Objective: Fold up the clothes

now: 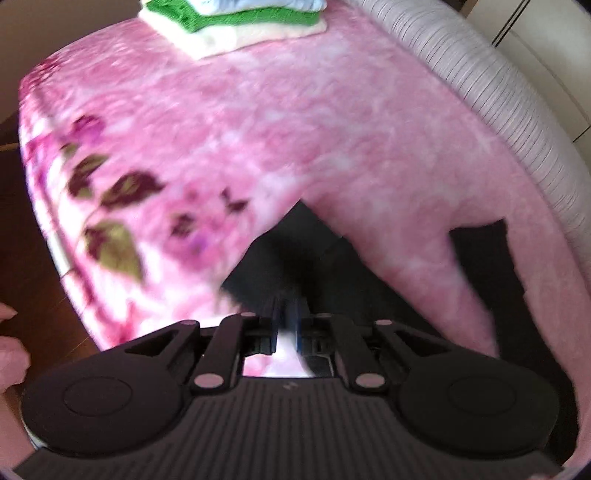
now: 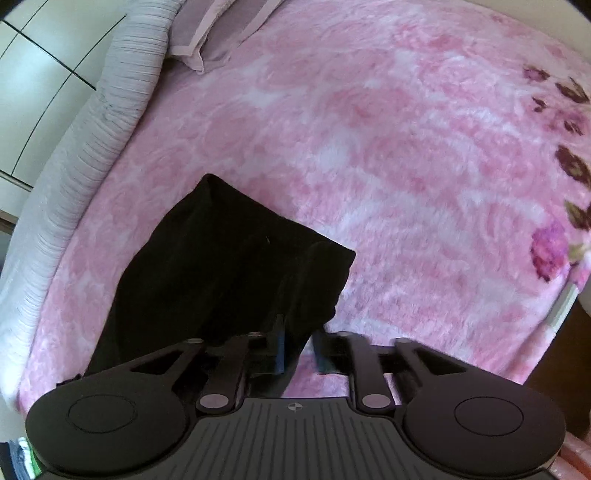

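Left wrist view: my left gripper (image 1: 286, 317) has its jaws clenched on the black garment (image 1: 295, 251), near on the pink blanket (image 1: 258, 147). My right gripper (image 2: 299, 347) jaws stand released, the black garment's (image 2: 221, 266) edge loose between them. Folded clothes (image 1: 236, 18) lie far.
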Tool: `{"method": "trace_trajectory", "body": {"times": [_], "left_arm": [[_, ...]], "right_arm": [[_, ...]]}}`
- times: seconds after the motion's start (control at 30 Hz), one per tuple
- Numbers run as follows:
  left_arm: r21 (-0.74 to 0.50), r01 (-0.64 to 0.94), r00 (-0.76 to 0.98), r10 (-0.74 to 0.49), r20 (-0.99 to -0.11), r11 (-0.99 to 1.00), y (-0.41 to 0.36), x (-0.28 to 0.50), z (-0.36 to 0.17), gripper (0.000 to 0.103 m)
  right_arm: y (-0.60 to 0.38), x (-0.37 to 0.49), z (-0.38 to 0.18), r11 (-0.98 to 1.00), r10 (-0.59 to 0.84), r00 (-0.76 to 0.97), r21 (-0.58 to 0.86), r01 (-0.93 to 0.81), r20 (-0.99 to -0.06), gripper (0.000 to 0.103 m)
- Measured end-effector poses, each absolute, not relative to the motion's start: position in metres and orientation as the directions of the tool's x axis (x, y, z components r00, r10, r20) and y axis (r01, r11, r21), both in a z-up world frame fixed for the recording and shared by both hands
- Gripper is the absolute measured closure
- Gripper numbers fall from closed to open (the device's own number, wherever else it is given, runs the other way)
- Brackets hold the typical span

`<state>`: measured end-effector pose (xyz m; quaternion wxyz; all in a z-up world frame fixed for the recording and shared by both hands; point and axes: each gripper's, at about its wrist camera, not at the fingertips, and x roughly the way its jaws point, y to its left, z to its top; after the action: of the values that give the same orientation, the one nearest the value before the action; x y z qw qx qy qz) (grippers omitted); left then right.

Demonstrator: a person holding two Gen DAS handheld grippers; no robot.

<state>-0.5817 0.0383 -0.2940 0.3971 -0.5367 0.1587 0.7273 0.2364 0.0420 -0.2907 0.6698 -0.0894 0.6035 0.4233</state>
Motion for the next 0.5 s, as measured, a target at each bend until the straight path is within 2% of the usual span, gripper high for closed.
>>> {"method": "trace_trajectory", "body": {"times": [0.03,0.1,0.2,0.37,0.5], "left_arm": [[-0.169,-0.754,-0.120,0.385,-0.915,-0.635,0.033,-0.580,-0.295,0.098],[-0.104,-0.766,-0.154,0.338,-0.929,-0.635,0.025,-0.580,-0.297,0.098],[-0.115,-0.760,-0.138,0.331,-0.933,-0.639,0.019,-0.577,-0.298,0.097],[-0.199,-0.816,-0.058,0.418,-0.907,-0.543,0.049,-0.543,-0.293,0.079],[-0.277,-0.852,0.049,0.459,-0.887,-0.444,0.094,-0.512,-0.299,0.074]], "right_arm": [[0.038,0.237,-0.295,0.628,0.431,-0.089,0.369,-0.685,-0.898,0.064],[0.030,0.242,-0.301,0.634,0.371,-0.076,0.312,-0.708,-0.925,0.063],[0.022,0.255,-0.303,0.643,0.339,-0.010,0.240,-0.728,-0.941,0.062],[0.035,0.261,-0.291,0.595,0.382,0.068,0.189,-0.781,-0.922,0.062],[0.071,0.257,-0.294,0.514,0.430,0.011,0.235,-0.825,-0.903,0.062]]}}
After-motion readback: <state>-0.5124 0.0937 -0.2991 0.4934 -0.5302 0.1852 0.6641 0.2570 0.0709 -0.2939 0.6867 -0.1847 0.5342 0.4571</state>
